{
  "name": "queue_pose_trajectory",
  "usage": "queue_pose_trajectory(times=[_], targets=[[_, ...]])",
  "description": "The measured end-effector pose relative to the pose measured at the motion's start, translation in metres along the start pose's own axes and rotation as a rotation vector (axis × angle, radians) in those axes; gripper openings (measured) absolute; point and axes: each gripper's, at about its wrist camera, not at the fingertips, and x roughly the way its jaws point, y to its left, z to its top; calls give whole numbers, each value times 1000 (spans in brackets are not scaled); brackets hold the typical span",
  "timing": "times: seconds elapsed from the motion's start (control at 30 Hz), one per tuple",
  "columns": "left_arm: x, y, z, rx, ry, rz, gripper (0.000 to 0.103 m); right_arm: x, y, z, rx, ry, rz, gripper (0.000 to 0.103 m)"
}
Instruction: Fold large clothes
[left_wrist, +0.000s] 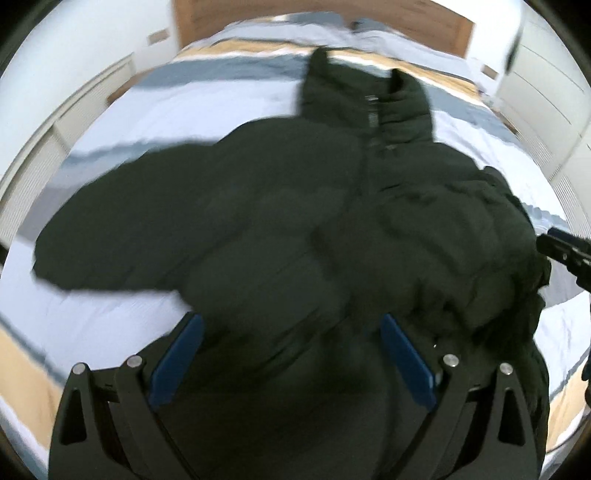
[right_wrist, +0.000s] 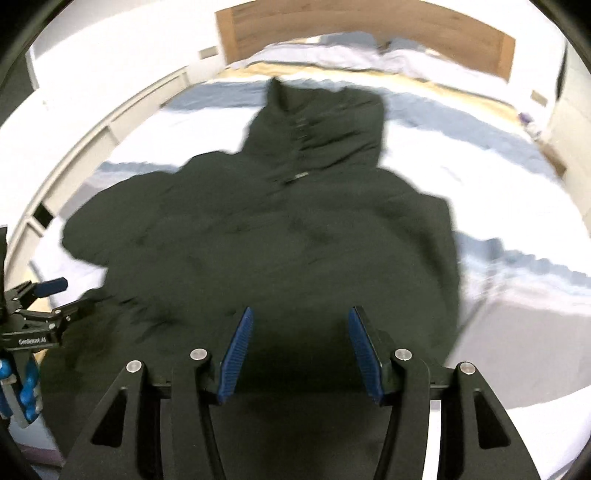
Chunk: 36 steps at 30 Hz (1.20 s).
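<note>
A dark green hooded puffer jacket (left_wrist: 295, 206) (right_wrist: 277, 240) lies front up on the bed (left_wrist: 166, 110) (right_wrist: 498, 166), with its hood (left_wrist: 354, 96) (right_wrist: 317, 122) toward the headboard. One sleeve (left_wrist: 110, 236) stretches out to the left; the right side (left_wrist: 480, 221) looks bunched in over the body. My left gripper (left_wrist: 291, 321) (right_wrist: 70, 297) hovers open over the jacket's lower left part, nothing between its blue pads. My right gripper (right_wrist: 301, 314) stands open above the lower middle, its pads apart from the fabric. Its tip (left_wrist: 561, 247) shows at the right edge of the left wrist view.
The bedding is white with blue and tan stripes. A wooden headboard (right_wrist: 369, 33) and pillows (right_wrist: 332, 51) are at the far end. White drawer units (left_wrist: 74, 110) (left_wrist: 546, 92) run along both sides of the bed. Both views are motion-blurred.
</note>
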Motion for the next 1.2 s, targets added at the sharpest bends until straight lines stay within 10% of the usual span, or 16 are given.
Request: queue_pose_trajectory(times=[0.37, 1.2], targets=[[81, -113, 42, 147, -35, -11, 98, 58, -64, 8, -33, 6, -47, 56], [91, -64, 14, 155, 43, -8, 99, 62, -55, -12, 10, 37, -30, 62]])
